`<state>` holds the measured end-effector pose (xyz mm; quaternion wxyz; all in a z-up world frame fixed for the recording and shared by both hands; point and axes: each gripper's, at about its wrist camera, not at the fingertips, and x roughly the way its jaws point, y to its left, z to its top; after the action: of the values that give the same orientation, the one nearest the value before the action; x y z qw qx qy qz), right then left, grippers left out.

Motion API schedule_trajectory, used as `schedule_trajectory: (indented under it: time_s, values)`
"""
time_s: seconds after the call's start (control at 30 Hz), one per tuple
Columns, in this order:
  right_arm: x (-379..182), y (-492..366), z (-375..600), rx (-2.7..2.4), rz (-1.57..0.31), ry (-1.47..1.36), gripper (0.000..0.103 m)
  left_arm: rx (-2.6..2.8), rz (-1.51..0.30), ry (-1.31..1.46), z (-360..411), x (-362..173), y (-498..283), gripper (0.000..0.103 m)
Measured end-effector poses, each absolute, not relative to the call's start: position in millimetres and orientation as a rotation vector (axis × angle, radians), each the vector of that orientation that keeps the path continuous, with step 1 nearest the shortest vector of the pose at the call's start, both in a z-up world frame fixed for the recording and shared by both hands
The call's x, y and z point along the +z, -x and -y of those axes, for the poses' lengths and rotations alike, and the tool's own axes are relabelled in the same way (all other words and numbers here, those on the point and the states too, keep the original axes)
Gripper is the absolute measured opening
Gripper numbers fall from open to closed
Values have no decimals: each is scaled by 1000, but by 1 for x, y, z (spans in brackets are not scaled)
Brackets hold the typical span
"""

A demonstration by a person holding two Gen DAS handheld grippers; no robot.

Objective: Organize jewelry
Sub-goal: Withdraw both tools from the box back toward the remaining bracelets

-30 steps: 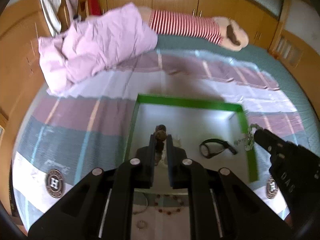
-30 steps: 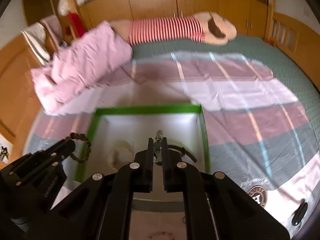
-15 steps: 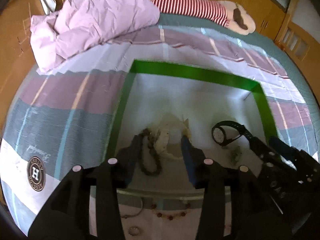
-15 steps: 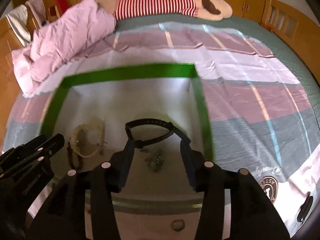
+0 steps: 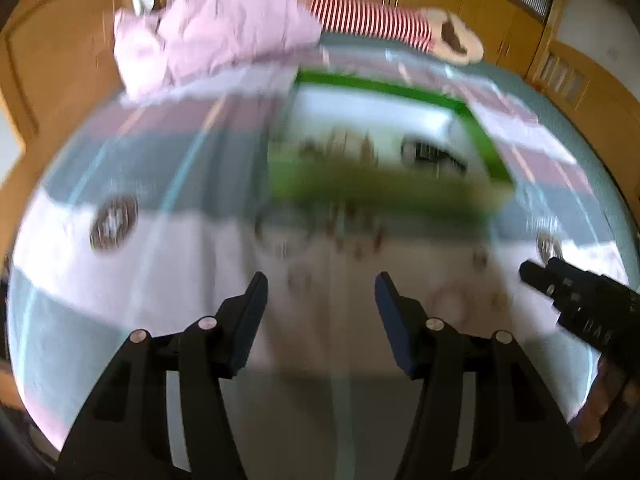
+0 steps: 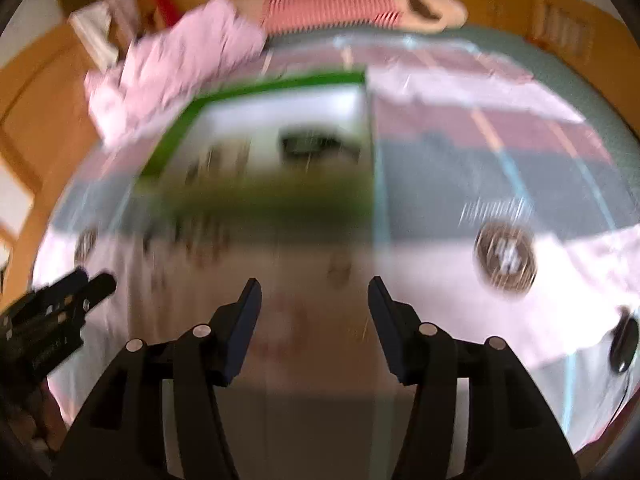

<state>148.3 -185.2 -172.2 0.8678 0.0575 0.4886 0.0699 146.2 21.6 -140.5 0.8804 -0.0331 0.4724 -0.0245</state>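
Observation:
Both views are motion-blurred. A green-rimmed box (image 5: 384, 88) with a white inside lies on the bed; it also shows in the right wrist view (image 6: 280, 84). Inside it I make out a black watch (image 5: 434, 154), also in the right wrist view (image 6: 312, 144), and blurred pale and dark jewelry beside it. Several blurred small pieces of jewelry (image 5: 352, 232) lie on the sheet in front of the box. My left gripper (image 5: 320, 292) is open and empty, above the sheet short of the box. My right gripper (image 6: 314, 292) is open and empty too.
A striped sheet with round logos (image 5: 114, 222) covers the bed. A pink quilt (image 5: 208, 40) and a red-striped bolster (image 5: 372, 20) lie at the back. Wooden wardrobes surround the bed. A small dark object (image 6: 622, 342) lies at the right edge.
Both grippers dropped their jewelry into the box, opened, and have pulled back out of it toward me; the box now sits farther away.

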Motion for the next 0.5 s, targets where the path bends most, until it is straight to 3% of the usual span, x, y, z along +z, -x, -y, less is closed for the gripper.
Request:
schedule_trajectory:
  time_s: [0.07, 0.17, 0.5]
  values:
    - [-192, -140, 178, 166, -1073, -117, 38, -55, -1023, 67, -21, -156, -140, 56]
    - [-209, -135, 169, 179, -1109, -128, 29, -47, -1056, 81, -21, -167, -134, 53]
    - [-210, -170, 169, 147, -1073, -107, 28, -29, -1048, 104, -28, -164, -135, 53]
